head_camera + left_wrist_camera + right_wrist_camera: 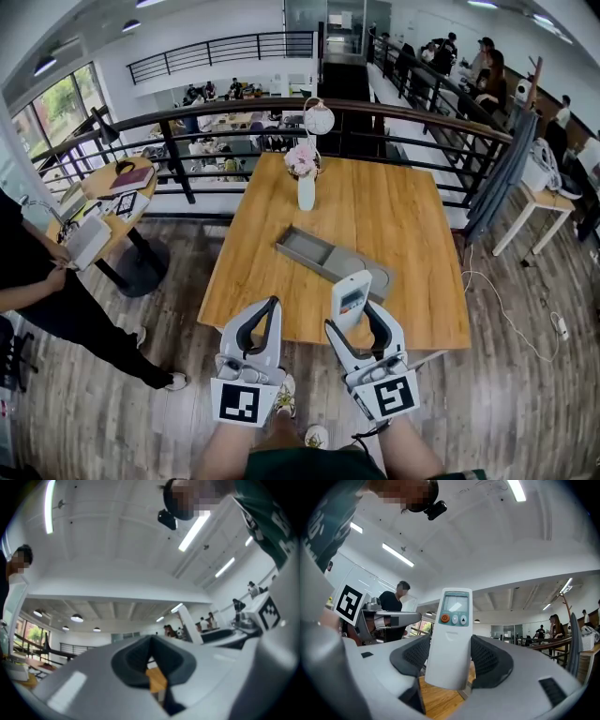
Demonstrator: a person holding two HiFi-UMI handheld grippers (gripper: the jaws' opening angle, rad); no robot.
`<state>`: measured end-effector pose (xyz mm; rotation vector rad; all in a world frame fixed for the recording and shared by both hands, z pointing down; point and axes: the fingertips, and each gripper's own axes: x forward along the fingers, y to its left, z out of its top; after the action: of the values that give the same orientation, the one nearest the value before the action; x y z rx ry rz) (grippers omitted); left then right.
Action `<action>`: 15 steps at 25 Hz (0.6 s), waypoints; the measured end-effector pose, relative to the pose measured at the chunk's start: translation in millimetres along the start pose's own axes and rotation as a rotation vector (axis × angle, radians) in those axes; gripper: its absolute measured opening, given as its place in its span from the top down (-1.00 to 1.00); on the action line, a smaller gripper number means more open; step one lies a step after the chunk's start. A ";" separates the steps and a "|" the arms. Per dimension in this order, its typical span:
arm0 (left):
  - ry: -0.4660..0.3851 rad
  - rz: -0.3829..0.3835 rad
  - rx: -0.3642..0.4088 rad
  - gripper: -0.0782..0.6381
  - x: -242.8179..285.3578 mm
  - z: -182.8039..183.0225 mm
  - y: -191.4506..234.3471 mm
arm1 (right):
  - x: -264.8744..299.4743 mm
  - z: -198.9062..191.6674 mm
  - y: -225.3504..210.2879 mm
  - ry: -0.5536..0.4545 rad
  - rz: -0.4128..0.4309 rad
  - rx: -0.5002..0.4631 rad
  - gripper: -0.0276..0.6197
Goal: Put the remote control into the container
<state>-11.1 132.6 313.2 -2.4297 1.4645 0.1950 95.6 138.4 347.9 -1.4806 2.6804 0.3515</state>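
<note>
Short of the container [311, 247], my right gripper [354, 319] clamps the remote control [351, 292] upright: grasped, not yet placed inside. My left gripper [262, 314] idles, pinched closed on nothing.

A wood-plank floor [525, 394] is seen beneath a rectangular wooden table [394, 225], which is set beside a dark metal railing [176, 161] on an open upper level. A round side table [94, 183] is placed at the left, near tall windows [56, 108]; a small white table [539, 197] is positioned at the right. The white ceiling [487, 536] is lit by long strip lights [397, 555].
</note>
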 end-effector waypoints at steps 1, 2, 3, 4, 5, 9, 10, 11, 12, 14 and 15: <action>-0.001 0.002 0.001 0.79 4.5 -2.7 4.6 | 5.8 -2.4 -1.7 0.003 0.001 -0.001 0.03; 0.000 0.005 0.000 0.79 9.6 -6.1 9.8 | 12.3 -4.9 -3.3 0.006 0.002 -0.003 0.03; 0.001 0.007 0.000 0.79 15.1 -9.7 15.5 | 19.4 -7.4 -4.9 0.010 0.003 -0.008 0.03; 0.002 0.007 0.000 0.79 21.1 -13.6 21.4 | 26.9 -10.0 -6.6 0.014 0.003 -0.017 0.03; 0.005 0.007 0.003 0.79 27.1 -18.0 27.6 | 34.4 -12.5 -8.6 0.020 0.002 -0.027 0.03; 0.017 0.020 -0.004 0.79 52.9 -40.1 57.9 | 70.0 -26.1 -19.7 0.039 0.002 -0.046 0.03; 0.017 0.023 -0.009 0.79 60.2 -45.9 66.0 | 80.9 -30.8 -22.9 0.044 0.003 -0.045 0.03; 0.016 0.023 -0.008 0.79 67.5 -51.0 73.1 | 91.8 -35.3 -25.8 0.049 0.003 -0.044 0.03; 0.014 0.018 -0.002 0.80 74.9 -55.7 79.0 | 102.3 -39.4 -28.5 0.053 0.002 -0.043 0.03; 0.013 -0.001 0.010 0.80 90.8 -65.1 88.3 | 122.6 -46.1 -33.9 0.064 0.000 -0.045 0.03; 0.015 -0.010 0.010 0.80 99.2 -69.8 93.1 | 132.8 -48.6 -36.3 0.068 0.000 -0.046 0.03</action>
<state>-48.8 -13.8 336.0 -2.4353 1.4559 0.1673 57.6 -1.2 367.6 -1.5322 2.7423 0.3727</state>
